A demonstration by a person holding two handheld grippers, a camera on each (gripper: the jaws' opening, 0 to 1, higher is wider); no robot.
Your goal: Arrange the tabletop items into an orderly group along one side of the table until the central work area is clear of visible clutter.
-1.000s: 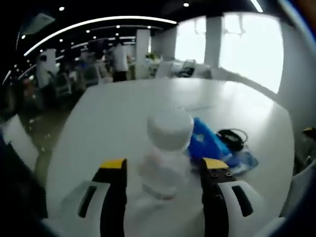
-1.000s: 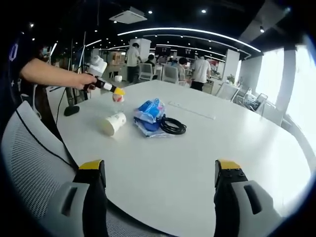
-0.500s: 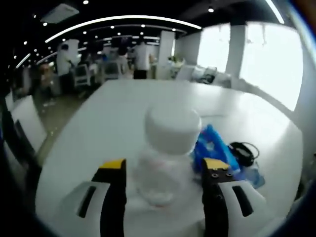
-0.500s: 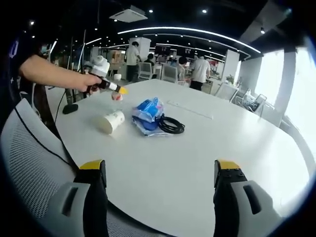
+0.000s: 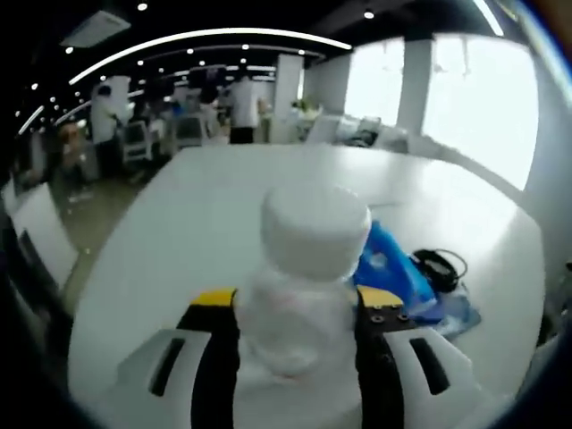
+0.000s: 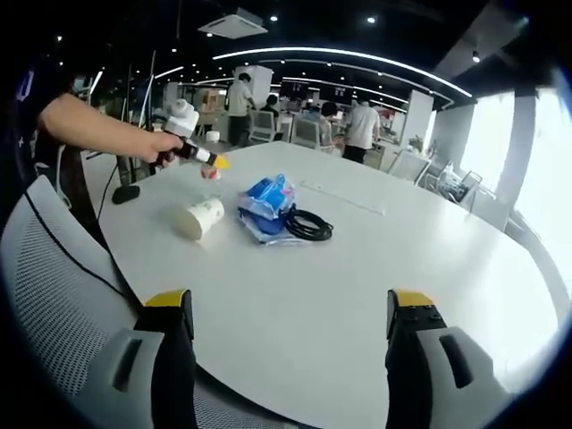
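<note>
Left gripper view: left gripper [image 5: 295, 308] has both yellow-tipped jaws pressed against the sides of a small clear bottle [image 5: 302, 295] with a wide white cap; bottle stands upright between them, on or just above the white table [image 5: 206, 214], contact with the surface not resolvable. Right of the bottle, partly hidden behind it, a blue packet [image 5: 393, 273]; further right, a coiled black cable [image 5: 440, 264] touching the packet's far edge. People and chairs blurred at the far end of the room.

Right gripper view: at far left, a person's hand [image 6: 161, 146] holds the left gripper [image 6: 214, 163] out over the far-left part of the table [image 6: 375, 277], with the bottle [image 6: 211, 173] at its tip. Near it, a paper cup [image 6: 200, 217] lies on its side. Right of the cup, the blue packet [image 6: 266, 201], then the black cable [image 6: 308, 225] against it. Right gripper [image 6: 290, 308]: jaws wide apart, nothing between them, over the near table edge. Mesh chair back [image 6: 54, 295] at lower left.
</note>
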